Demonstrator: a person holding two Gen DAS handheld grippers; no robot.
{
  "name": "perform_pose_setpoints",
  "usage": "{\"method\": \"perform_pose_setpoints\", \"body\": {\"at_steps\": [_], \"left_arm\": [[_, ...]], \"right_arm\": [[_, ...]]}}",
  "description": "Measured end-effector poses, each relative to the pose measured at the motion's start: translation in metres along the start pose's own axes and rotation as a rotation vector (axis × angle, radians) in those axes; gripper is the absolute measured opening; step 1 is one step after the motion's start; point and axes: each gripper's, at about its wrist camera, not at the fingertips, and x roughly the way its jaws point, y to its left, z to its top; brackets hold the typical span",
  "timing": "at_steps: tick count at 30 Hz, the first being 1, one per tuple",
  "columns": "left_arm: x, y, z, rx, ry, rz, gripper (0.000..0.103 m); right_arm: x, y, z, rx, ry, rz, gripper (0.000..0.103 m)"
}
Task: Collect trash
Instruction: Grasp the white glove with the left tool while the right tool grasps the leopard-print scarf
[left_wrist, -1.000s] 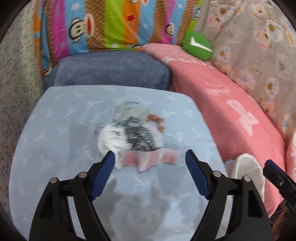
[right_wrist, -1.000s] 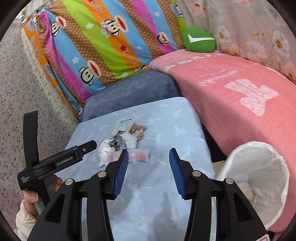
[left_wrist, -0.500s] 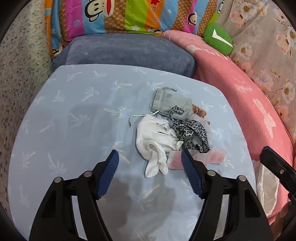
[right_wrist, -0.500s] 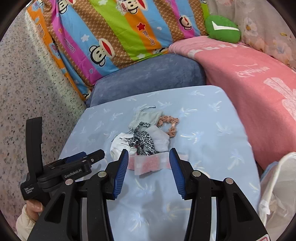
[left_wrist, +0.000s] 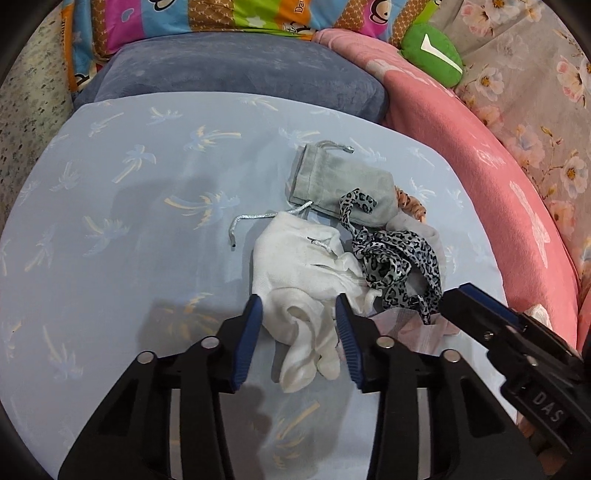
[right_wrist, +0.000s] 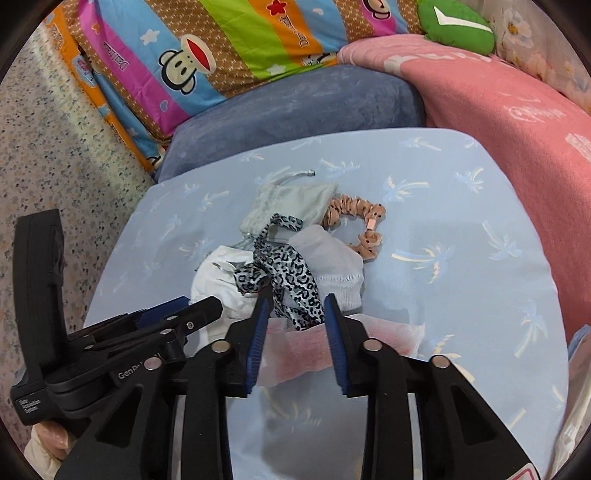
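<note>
On the pale blue cushion, mid-frame, the left gripper has just been closing around a white glove, pads not visibly pressing; the right gripper, also closing, straddles a pink wrapper.

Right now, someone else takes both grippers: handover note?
Left gripper: jaws just closing around the white glove, pads not clearly pressing yet.
Right gripper: jaws just closing over the pink wrapper and leopard ribbon, nothing gripped.
Pouch, scrunchie and grey sock lie in the same pile on the blue sheet.
Done: nothing collected.
Left: grab, then bin everything.
</note>
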Motion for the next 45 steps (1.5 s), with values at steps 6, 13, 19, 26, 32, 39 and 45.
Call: {"method": "perform_pose_setpoints", "body": {"at_steps": [6, 13, 19, 26, 32, 39, 45], "left_arm": [[0.0, -0.001, 0.002, 0.003, 0.008, -0.013, 0.013], [-0.028, -0.016, 0.007, 0.028, -0.05, -0.024, 0.008], [-0.053, -0.032, 0.013, 0.051, -0.108, -0.033, 0.008], [-0.052, -0.04, 0.01, 0.076, -0.113, -0.009, 0.008], [-0.05, -0.035, 0.013, 0.074, -0.114, 0.013, 0.008], [-0.052, -0.025, 0.013, 0.059, -0.124, 0.034, 0.008], [-0.054, -0.018, 0.011, 0.044, -0.123, 0.037, 0.008]], "right_arm": [[0.008, -0.003, -0.002, 0.004, 0.022, -0.006, 0.001], [-0.035, 0.005, 0.007, -0.032, -0.069, 0.0, 0.001], [-0.05, 0.008, 0.015, -0.06, -0.08, -0.003, 0.001], [-0.02, 0.008, 0.006, -0.059, 0.003, 0.005, 0.026], [0.015, 0.004, -0.002, -0.036, 0.079, 0.023, 0.026], [0.02, 0.008, -0.005, 0.004, 0.088, 0.076, 0.032], [0.031, 0.02, -0.004, -0.025, 0.105, 0.062, 0.037]]}}
